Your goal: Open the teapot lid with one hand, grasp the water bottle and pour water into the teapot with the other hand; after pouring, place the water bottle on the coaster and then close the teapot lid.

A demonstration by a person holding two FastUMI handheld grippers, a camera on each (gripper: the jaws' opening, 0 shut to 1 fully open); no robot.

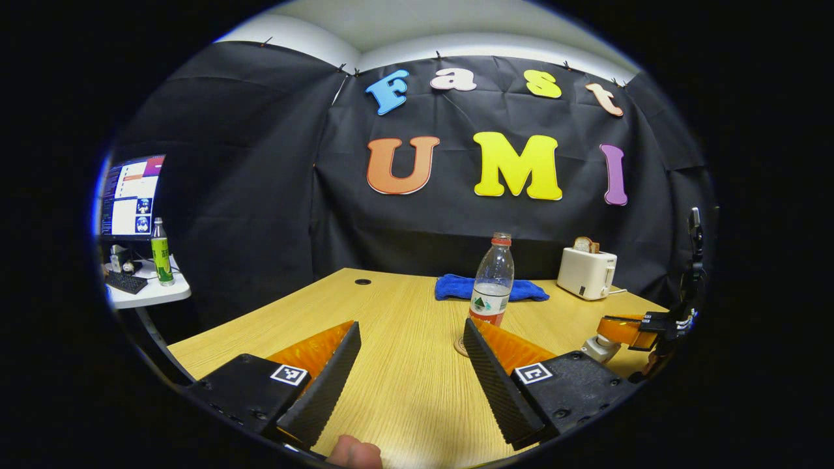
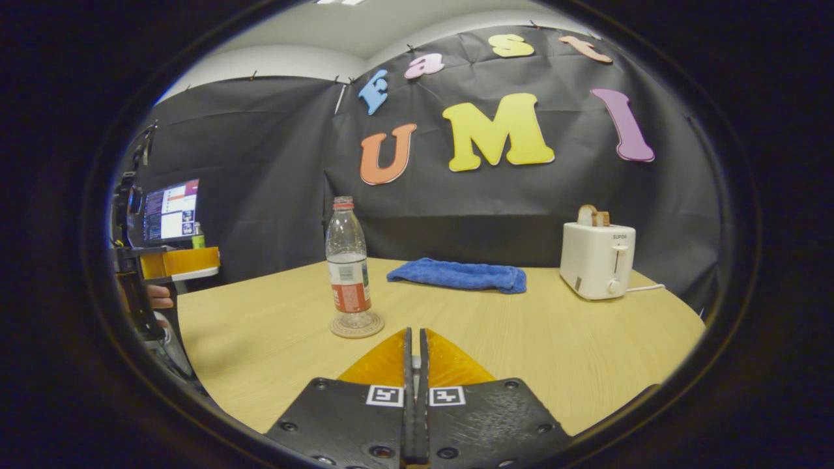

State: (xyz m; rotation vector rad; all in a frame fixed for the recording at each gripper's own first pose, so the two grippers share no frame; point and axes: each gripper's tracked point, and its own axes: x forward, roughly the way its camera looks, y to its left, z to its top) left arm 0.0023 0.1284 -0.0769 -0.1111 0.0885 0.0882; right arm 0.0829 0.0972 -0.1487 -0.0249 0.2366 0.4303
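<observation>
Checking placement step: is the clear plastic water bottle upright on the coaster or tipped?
Upright: the clear plastic water bottle with a red cap stands vertical on the round coaster, apart from both grippers.

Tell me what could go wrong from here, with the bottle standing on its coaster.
1. The clear plastic water bottle looks uncapped on the round coaster. The open left gripper sits close, so a stray nudge might tip it and spill water.
2. The right gripper is shut. The white object beneath it in the left gripper view is too hidden to identify, so check the lid.
</observation>
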